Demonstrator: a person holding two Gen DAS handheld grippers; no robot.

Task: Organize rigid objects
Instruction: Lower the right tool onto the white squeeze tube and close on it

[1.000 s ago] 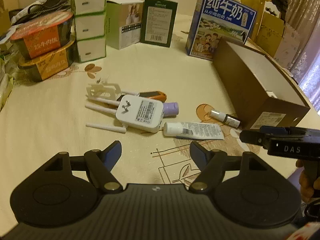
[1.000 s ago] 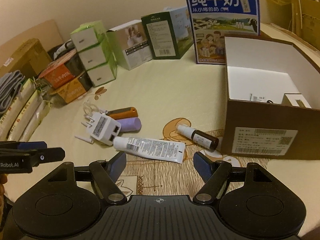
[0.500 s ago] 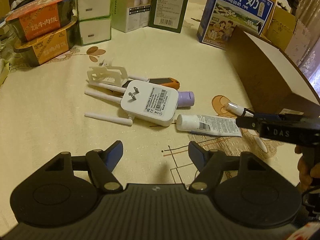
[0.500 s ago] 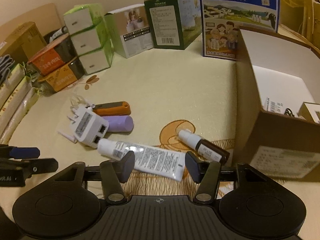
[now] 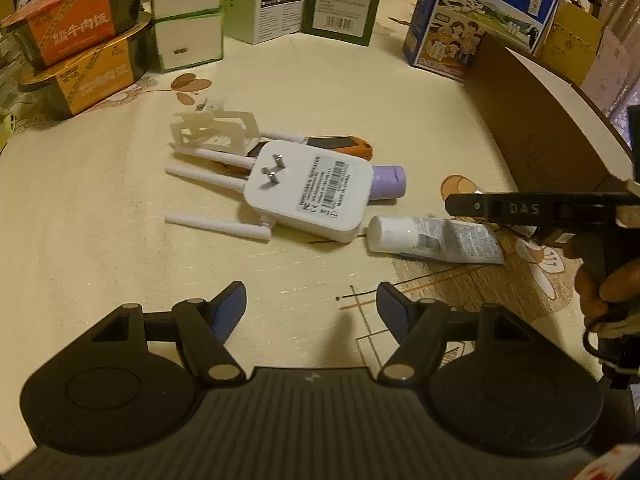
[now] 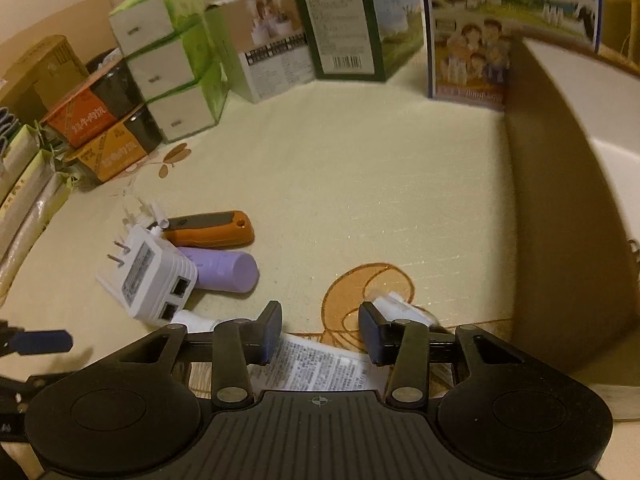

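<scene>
A white plug-in adapter [image 5: 308, 190] with antennas lies mid-table, beside a purple cylinder [image 5: 386, 182], an orange-handled tool [image 5: 344, 145] and a white tube [image 5: 432, 236]. My left gripper [image 5: 312, 308] hovers open a little short of the adapter, with nothing between its fingers. My right gripper [image 6: 320, 332] hangs low over the tube [image 6: 320, 364]. Its jaws are closing, and the pads press on nothing. A small bottle's white cap [image 6: 394, 306] shows just past the right finger. In the left wrist view the right gripper [image 5: 460, 206] reaches in from the right, held by a hand [image 5: 608, 284].
An open brown cardboard box [image 5: 540, 132] stands at the right. Along the back are a blue milk carton box [image 5: 480, 20], a dark green box [image 6: 344, 28], a white box [image 6: 272, 64], stacked white-and-green boxes [image 6: 168, 68] and two food tubs [image 5: 76, 40].
My right gripper has moved forward and down over the tube, and its jaws have narrowed. My left gripper has sunk closer to the adapter and stayed open.
</scene>
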